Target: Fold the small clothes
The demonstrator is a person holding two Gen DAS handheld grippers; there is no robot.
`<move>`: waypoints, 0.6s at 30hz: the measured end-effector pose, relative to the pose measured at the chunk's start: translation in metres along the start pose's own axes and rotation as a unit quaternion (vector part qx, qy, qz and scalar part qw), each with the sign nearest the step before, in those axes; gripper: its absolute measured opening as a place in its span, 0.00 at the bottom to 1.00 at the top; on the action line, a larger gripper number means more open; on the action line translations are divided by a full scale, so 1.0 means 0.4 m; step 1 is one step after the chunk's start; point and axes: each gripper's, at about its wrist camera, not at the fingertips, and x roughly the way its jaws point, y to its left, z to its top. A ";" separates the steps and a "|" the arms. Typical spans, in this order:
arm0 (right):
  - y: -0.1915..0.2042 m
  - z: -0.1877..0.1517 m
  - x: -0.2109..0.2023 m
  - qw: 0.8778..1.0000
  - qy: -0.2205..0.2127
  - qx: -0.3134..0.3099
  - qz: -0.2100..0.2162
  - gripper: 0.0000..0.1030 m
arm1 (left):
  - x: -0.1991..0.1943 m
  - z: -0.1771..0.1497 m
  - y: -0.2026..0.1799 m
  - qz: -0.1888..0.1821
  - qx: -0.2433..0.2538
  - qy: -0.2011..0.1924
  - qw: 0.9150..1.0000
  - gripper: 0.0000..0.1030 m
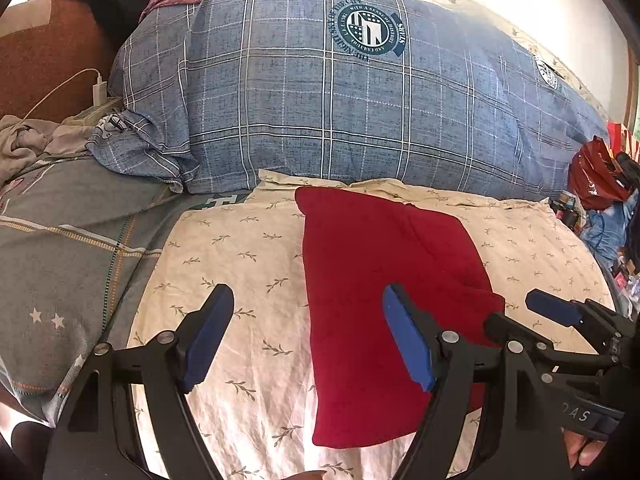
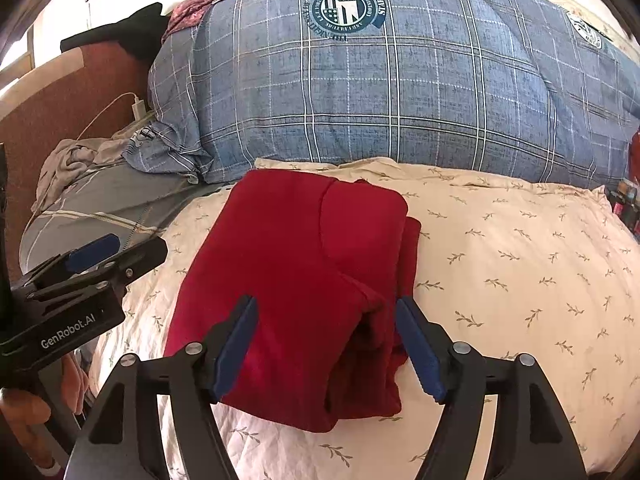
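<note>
A folded red garment (image 1: pixel 372 272) (image 2: pixel 288 248) lies flat on the cream sheet (image 1: pixel 240 248) with leaf sprigs. My left gripper (image 1: pixel 308 296) hovers open over its left edge, one finger above the sheet and the other above the red cloth, gripping nothing. My right gripper (image 2: pixel 326 302) stands open above the garment's near right part, where a thick fold bulges up between the jaws; the pads do not press on it. Each gripper also shows in the other's view: the right gripper (image 1: pixel 552 308) at the far right, the left gripper (image 2: pixel 96 256) at the far left.
A bulky blue plaid duvet (image 1: pixel 320 112) (image 2: pixel 400 92) fills the back of the bed. A grey checked blanket (image 1: pixel 60 240) and crumpled beige cloth (image 1: pixel 28 140) lie left, with a white charger (image 1: pixel 98 88). A red bag (image 1: pixel 596 176) and clutter sit beyond the right edge.
</note>
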 end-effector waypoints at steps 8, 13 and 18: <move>0.008 0.002 0.013 1.000 0.003 -0.007 -0.001 0.71 | 0.011 -0.003 0.002 0.002 0.002 0.005 1.000 0.75; 0.007 0.001 0.024 1.000 0.008 -0.006 -0.001 0.71 | 0.017 0.000 0.005 0.005 0.002 0.006 1.000 0.75; 0.005 0.001 0.029 1.000 0.009 -0.003 0.000 0.71 | 0.021 -0.003 0.004 0.005 0.004 0.010 1.000 0.75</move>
